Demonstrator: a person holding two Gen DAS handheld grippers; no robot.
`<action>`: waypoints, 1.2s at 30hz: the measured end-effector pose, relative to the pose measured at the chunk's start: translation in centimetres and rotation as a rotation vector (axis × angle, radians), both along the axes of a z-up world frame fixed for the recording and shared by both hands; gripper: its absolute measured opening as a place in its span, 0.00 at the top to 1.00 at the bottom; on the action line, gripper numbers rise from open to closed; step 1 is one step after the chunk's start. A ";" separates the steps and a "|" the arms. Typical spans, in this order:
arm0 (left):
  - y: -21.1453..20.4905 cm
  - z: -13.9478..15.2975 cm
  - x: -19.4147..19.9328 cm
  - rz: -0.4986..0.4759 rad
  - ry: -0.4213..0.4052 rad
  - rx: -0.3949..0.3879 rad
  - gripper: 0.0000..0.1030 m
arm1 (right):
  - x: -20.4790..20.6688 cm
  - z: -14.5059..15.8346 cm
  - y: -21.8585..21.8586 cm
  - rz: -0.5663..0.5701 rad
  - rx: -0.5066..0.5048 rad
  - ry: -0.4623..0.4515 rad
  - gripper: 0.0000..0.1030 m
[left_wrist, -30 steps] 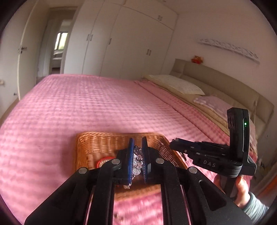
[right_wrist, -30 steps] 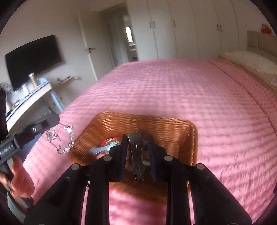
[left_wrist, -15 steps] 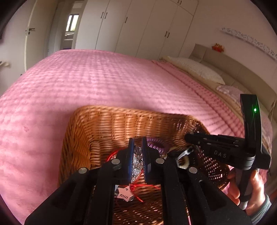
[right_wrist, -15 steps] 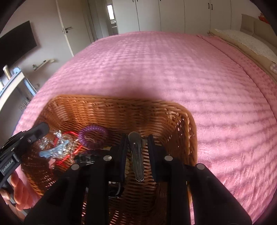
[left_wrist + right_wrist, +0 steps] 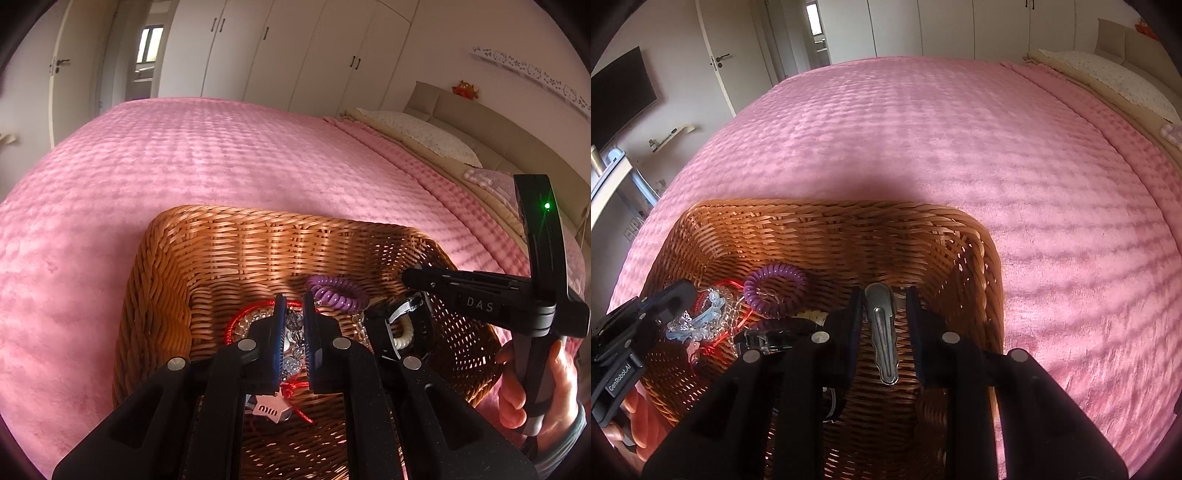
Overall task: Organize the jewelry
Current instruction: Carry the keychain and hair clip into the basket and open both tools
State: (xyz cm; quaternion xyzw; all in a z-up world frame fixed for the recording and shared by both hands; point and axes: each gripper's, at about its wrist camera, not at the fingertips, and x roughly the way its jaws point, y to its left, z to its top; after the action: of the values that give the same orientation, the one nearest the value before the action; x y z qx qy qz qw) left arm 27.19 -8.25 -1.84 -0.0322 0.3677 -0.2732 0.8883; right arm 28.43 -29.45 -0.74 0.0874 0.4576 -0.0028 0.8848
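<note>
A brown wicker basket [image 5: 236, 236] [image 5: 820, 225] sits on the pink bedspread. My left gripper [image 5: 293, 321] is inside it, shut on a crystal bead necklace [image 5: 291, 363]; it also shows in the right wrist view [image 5: 670, 299]. My right gripper [image 5: 882, 314] is over the basket's right part with its jaws slightly parted around a silver metal hair clip [image 5: 882, 332]; a gap shows on the clip's right side. It also shows in the left wrist view [image 5: 404, 315]. In the basket lie a purple coil hair tie [image 5: 336, 293] [image 5: 775, 282], a red cord bracelet [image 5: 240, 321] and a star tag [image 5: 271, 408].
The pink bed [image 5: 221, 155] spreads all round the basket. Pillows [image 5: 417, 136] and a beige headboard [image 5: 498, 122] are at the right. White wardrobes [image 5: 295, 51] line the far wall. A TV [image 5: 617, 96] and a white desk [image 5: 613, 177] stand at the left.
Both grippers have come down from above the bed into the basket with their loads. The right jaws have parted a little around the hair clip.
</note>
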 end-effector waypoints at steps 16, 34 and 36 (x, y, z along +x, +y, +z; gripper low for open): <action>1.4 1.4 -0.7 0.006 -0.025 -0.075 0.78 | -2.6 2.0 -0.1 -0.022 0.026 -0.124 0.58; 5.1 3.9 -9.2 0.044 -0.079 -0.070 0.70 | -14.1 4.8 5.2 0.068 -0.023 -0.227 0.58; 5.7 3.1 -10.5 0.054 -0.064 -0.043 0.70 | -15.3 4.3 5.9 0.085 -0.012 -0.209 0.58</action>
State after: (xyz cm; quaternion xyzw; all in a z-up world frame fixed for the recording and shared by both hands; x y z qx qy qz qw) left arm 16.67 -2.59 1.28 -0.0524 0.3321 -0.2579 0.9058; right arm 13.14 -23.52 3.55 0.0625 0.3660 0.0413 0.9276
